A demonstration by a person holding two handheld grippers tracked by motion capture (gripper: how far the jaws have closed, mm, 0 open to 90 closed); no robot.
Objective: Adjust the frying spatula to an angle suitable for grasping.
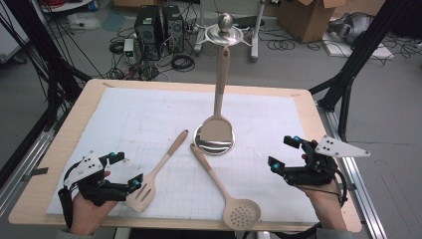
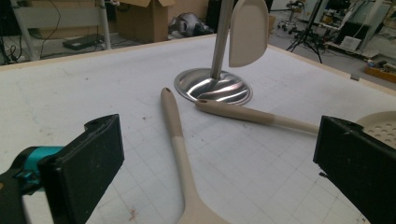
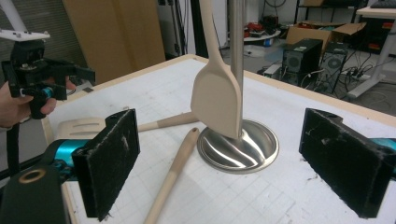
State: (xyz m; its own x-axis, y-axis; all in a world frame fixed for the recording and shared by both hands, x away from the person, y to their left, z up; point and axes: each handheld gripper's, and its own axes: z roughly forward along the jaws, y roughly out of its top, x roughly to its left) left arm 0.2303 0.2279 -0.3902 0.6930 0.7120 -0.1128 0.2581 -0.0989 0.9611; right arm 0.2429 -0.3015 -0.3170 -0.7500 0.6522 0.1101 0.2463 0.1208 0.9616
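Note:
A steel stand (image 1: pixel 214 143) rises from its round base on the white mat, and a beige solid spatula (image 1: pixel 217 127) hangs on it, blade just above the base. A beige slotted spatula (image 1: pixel 158 170) and a beige perforated skimmer (image 1: pixel 226 191) lie flat in front, handles pointing toward the base. My left gripper (image 1: pixel 127 170) stands open beside the slotted blade, empty. In the left gripper view its jaws frame the slotted spatula's handle (image 2: pixel 176 142). My right gripper (image 1: pixel 282 152) is open and empty at the right, facing the stand base (image 3: pixel 238 144) and the hanging blade (image 3: pixel 217 98).
The mat (image 1: pixel 149 114) covers most of the wooden table (image 1: pixel 59 149). Behind the table on the floor are computer towers (image 1: pixel 159 25), cables and cardboard boxes (image 1: pixel 308 17). Black frame posts (image 1: pixel 348 74) stand at both sides.

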